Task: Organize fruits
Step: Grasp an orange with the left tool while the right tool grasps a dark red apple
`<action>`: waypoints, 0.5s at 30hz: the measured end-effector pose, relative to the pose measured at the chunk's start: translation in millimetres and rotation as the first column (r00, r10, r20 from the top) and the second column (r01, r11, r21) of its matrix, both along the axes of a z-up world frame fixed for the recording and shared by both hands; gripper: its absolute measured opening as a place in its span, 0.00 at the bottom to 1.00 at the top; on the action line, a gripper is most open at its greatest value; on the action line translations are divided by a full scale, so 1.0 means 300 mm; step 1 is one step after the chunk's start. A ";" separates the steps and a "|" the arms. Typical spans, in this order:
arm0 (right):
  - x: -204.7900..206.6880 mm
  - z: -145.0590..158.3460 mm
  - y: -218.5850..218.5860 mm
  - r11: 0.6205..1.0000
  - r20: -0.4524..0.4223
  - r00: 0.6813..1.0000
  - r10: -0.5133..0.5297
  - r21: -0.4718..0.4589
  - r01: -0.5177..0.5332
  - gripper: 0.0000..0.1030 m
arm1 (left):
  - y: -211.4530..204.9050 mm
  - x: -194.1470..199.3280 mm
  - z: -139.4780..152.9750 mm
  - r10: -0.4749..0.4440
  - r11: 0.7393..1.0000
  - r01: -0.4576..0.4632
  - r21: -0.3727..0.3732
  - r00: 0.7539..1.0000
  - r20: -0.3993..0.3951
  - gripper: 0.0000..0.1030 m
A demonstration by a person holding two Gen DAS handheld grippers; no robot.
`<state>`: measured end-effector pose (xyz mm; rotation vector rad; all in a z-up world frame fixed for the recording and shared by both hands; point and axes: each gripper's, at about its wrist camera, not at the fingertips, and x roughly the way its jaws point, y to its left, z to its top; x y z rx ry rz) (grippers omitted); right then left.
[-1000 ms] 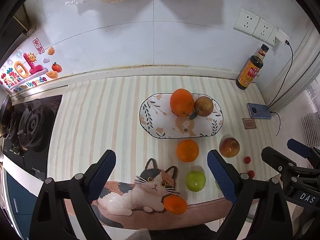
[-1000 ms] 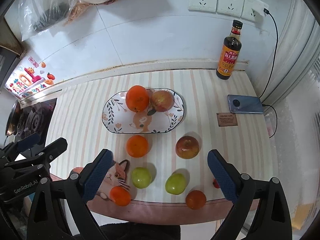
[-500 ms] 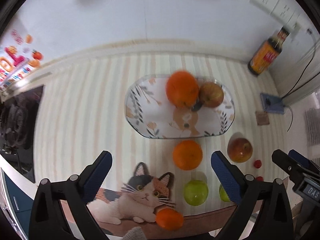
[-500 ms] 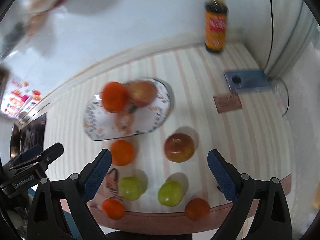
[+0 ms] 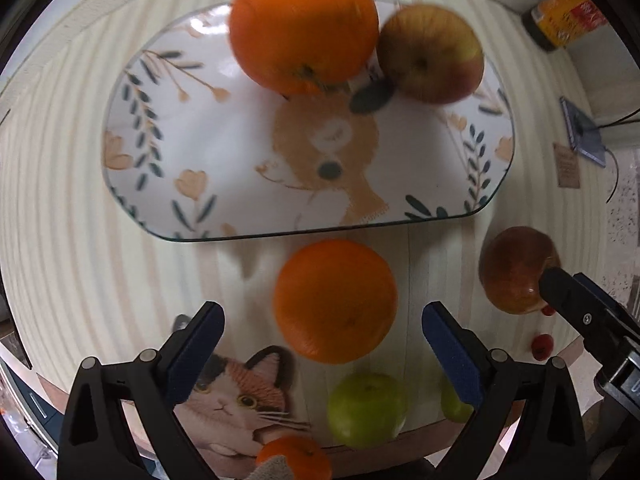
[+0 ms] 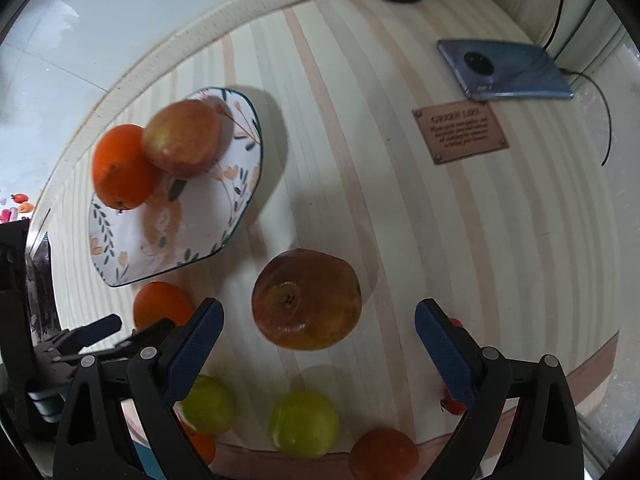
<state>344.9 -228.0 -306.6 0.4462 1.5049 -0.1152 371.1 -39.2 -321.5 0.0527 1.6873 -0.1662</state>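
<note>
Fruits are spread over a striped bench point(image 6: 400, 184), some already on an oval patterned plate point(image 5: 192, 152) set toward the back edge, the rest loose between the plate and the front edge. On the plate a large orange point(image 5: 304, 24) and a red-yellow apple point(image 5: 432, 56) are seen touching. Just in front of the plate lies a second orange point(image 5: 336, 300), framed by the left tongs point(image 5: 320, 340), which are held wide open and empty. A dark red apple point(image 6: 306, 300), dull and blotched, lies between the fingers of the right tongs point(image 6: 316, 336), likewise spread wide with nothing gripped. Nearer the front edge two smooth green apples point(image 6: 304, 424) point(image 6: 208, 404) and small tangerines point(image 6: 384, 456) are found, with tiny red fruits point(image 5: 542, 346) toward the front right corner.

Trouble is judged most likely from rolling: round, glossy skins could slip from the ribbed pads if closed off-centre, and a nudged fruit could be sent off the front edge. With both tongs working close together, a clash is also possible. Fruit set down hard on the shallow glazed plate could knock the resting pair out.
</note>
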 end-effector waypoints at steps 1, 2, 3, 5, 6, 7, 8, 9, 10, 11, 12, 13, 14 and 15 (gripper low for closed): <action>0.005 -0.010 0.000 1.000 -0.004 1.000 0.001 0.000 -0.001 0.96 | -0.005 -0.002 -0.008 0.000 1.000 0.000 0.006 1.000 0.000 0.98; 0.009 -0.021 0.000 1.000 -0.010 1.000 0.002 -0.002 -0.002 0.95 | -0.011 -0.004 -0.014 -0.001 1.000 0.001 0.011 1.000 0.002 0.98; 0.013 -0.036 0.000 1.000 -0.020 1.000 0.003 -0.005 -0.003 0.95 | -0.018 -0.005 -0.021 -0.006 1.000 0.006 0.025 1.000 0.006 0.98; 0.020 -0.057 0.002 1.000 -0.034 0.999 0.007 0.005 -0.007 0.95 | -0.024 -0.004 -0.033 -0.012 0.999 0.011 0.036 1.000 0.010 0.94; 0.022 -0.066 0.004 1.000 -0.040 0.999 0.010 0.006 -0.010 0.93 | -0.025 -0.005 -0.037 -0.014 0.999 0.014 0.033 1.000 0.012 0.83; 0.023 -0.074 0.005 1.000 -0.044 0.999 0.012 0.008 -0.012 0.92 | -0.028 -0.002 -0.039 -0.018 0.999 0.017 0.036 1.000 0.013 0.72; 0.024 -0.083 0.009 1.000 -0.049 0.999 0.017 0.010 -0.016 0.85 | -0.028 -0.003 -0.039 -0.013 1.000 0.012 0.014 1.000 0.014 0.68; 0.024 -0.091 0.016 0.999 -0.052 0.998 0.023 0.023 -0.022 0.81 | -0.029 -0.007 -0.033 -0.004 1.000 0.004 -0.012 1.000 0.020 0.61; 0.024 -0.094 0.021 0.999 -0.047 0.999 0.022 0.039 -0.020 0.77 | -0.027 -0.007 -0.030 -0.005 1.000 0.005 -0.003 1.000 0.025 0.61; 0.023 -0.095 0.027 0.998 -0.045 0.999 0.024 0.052 -0.022 0.70 | -0.030 -0.015 -0.023 -0.013 1.000 0.012 0.020 0.999 0.044 0.61; 0.023 -0.092 0.040 0.998 -0.051 0.998 0.038 0.043 -0.035 0.69 | -0.030 -0.021 -0.018 -0.020 1.000 0.018 0.025 0.998 0.057 0.61; 0.020 -0.088 0.058 0.998 -0.063 0.996 0.057 0.032 -0.055 0.69 | -0.022 -0.031 -0.014 -0.020 0.999 0.019 0.026 0.998 0.062 0.61; 0.019 -0.086 0.073 0.997 -0.068 0.995 0.069 0.039 -0.066 0.69 | -0.006 -0.042 -0.011 -0.014 1.000 0.012 0.026 0.998 0.057 0.61; 0.011 -0.087 0.090 0.994 -0.072 0.994 0.084 0.071 -0.079 0.69 | 0.010 -0.054 -0.007 -0.011 1.000 0.010 0.022 0.999 0.052 0.61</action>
